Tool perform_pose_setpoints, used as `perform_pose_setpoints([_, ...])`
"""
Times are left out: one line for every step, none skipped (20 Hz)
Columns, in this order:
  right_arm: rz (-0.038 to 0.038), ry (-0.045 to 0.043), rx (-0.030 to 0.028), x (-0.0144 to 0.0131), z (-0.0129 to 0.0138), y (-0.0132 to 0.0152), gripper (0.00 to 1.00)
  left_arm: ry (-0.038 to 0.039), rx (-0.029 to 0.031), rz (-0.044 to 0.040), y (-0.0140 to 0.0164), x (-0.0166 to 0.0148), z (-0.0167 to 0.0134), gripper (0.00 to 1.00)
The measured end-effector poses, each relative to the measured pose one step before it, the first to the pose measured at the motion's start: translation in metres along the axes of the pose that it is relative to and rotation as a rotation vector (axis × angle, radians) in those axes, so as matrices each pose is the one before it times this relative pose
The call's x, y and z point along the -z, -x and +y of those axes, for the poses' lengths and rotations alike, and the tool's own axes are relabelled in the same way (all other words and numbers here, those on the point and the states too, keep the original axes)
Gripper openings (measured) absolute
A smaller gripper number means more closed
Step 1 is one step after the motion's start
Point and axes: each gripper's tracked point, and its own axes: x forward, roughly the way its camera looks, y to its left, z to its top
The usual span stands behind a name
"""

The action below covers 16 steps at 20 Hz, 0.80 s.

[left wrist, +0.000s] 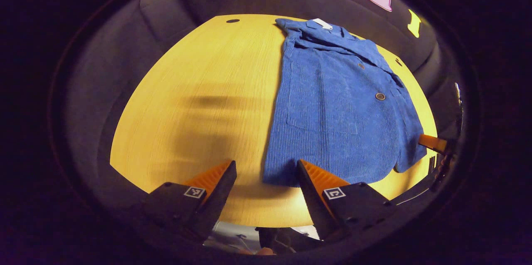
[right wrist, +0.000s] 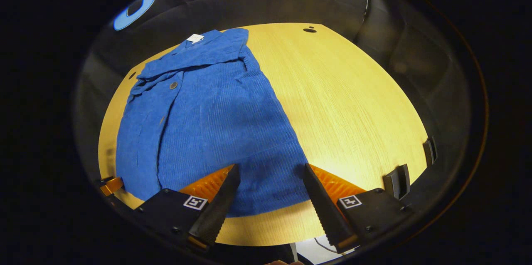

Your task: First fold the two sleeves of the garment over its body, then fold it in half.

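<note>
A blue corduroy jacket [left wrist: 332, 111] lies flat on the yellow wooden table [left wrist: 187, 111], collar and white label at the far end and hem towards me. Both sleeves seem folded in over the body. My left gripper [left wrist: 267, 165] is open, hovering at the hem's left corner, one finger over the cloth and one over bare wood. In the right gripper view the jacket [right wrist: 208, 123] spreads left of centre. My right gripper [right wrist: 271, 168] is open above the hem's right corner, with cloth showing between its fingers. Each gripper also appears small at the opposite hem corner.
Bare tabletop [right wrist: 353, 111] stretches beside the jacket on both sides. A small dark hole [right wrist: 309, 29] marks the far end of the table. Dark clips [right wrist: 399, 179] sit at the table's right edge. Black cloth walls close in all round.
</note>
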Motion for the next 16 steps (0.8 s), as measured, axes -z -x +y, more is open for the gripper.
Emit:
perform_pose_setpoints([0.00914,0.00571,0.00843,0.00281,-0.00375,-0.00203,0.99,-0.00632,-0.01303,0.00741,0.00026,0.00045,-0.00127,0.84])
perform_pose_setpoints([0.00746,0.00206,0.0052,0.0027,-0.00246,-0.00138,0.99,-0.00825,-0.01249,0.00376,-0.00203,0.00003,-0.0012,0.84])
perform_pose_setpoints([0.00875,-0.00002,0.0015,0.0028,-0.00081,-0.00259,0.99,-0.00028,-0.00493,0.00166,0.00102,0.00204,-0.00315,0.84])
perform_pose_setpoints([0.01493,-0.00348,-0.00542,0.00369,0.00085,-0.00344,0.99,-0.00582,-0.00134,-0.00265,-0.00048,0.00071,-0.0038,0.84])
perform_pose_setpoints([-0.00137,0.00158,-0.00072,-0.00076,-0.00017,0.0008,0.99,-0.00539,-0.00068,-0.00334,-0.00012,0.00009,-0.00313,0.84])
perform_pose_setpoints([-0.00102,0.00118,-0.00027,-0.00124,0.00057,-0.00207,1.0,0.00055,0.00098,-0.00374,-0.00068,0.00059,-0.00507,0.84])
perform_pose_setpoints([0.00724,0.01024,-0.00259,0.00053,0.00006,0.00073,0.99,0.0018,-0.00047,0.00239,0.00072,0.00059,-0.00474,0.84])
perform_pose_setpoints([0.00313,0.00483,-0.00727,0.00046,0.00071,-0.0014,0.99,-0.00457,0.00193,0.0043,-0.00163,-0.00041,-0.00308,0.81])
perform_pose_setpoints([0.00265,0.00653,-0.00352,-0.00078,0.0014,0.00142,0.98,-0.00377,0.00885,0.00365,0.0002,-0.00015,-0.00522,0.81])
perform_pose_setpoints([0.00079,0.00235,-0.00267,-0.00147,0.00097,-0.00107,0.79,-0.00903,0.00383,0.00583,-0.00014,-0.00092,-0.00461,0.7])
perform_pose_setpoints([0.00707,-0.00056,-0.00541,0.00121,0.00256,-0.00094,0.83,-0.01776,0.01083,-0.00221,-0.00167,0.00021,-0.00624,0.64])
perform_pose_setpoints([-0.00227,-0.01186,-0.00435,-0.002,0.00401,-0.00129,0.62,-0.01187,-0.00111,0.00117,-0.00005,-0.00019,-0.00396,0.53])
perform_pose_setpoints([0.00779,0.00166,-0.00777,0.00002,0.00444,0.00018,0.41,-0.00189,0.00513,-0.00474,0.00096,-0.00151,-0.00541,0.41])
perform_pose_setpoints([-0.00557,0.02768,-0.0105,-0.00234,0.00356,-0.00004,0.21,0.01284,-0.01286,-0.00765,-0.00026,-0.00088,-0.00458,0.3])
perform_pose_setpoints([-0.00269,0.03462,-0.0214,-0.00006,0.00412,-0.0016,0.16,0.00217,0.01778,-0.01542,-0.00076,-0.00077,-0.00562,0.19])
perform_pose_setpoints([-0.00611,0.02535,-0.03976,-0.00119,0.00651,-0.00008,0.12,0.00713,0.06033,-0.0047,0.00066,0.00109,-0.01006,0.07])
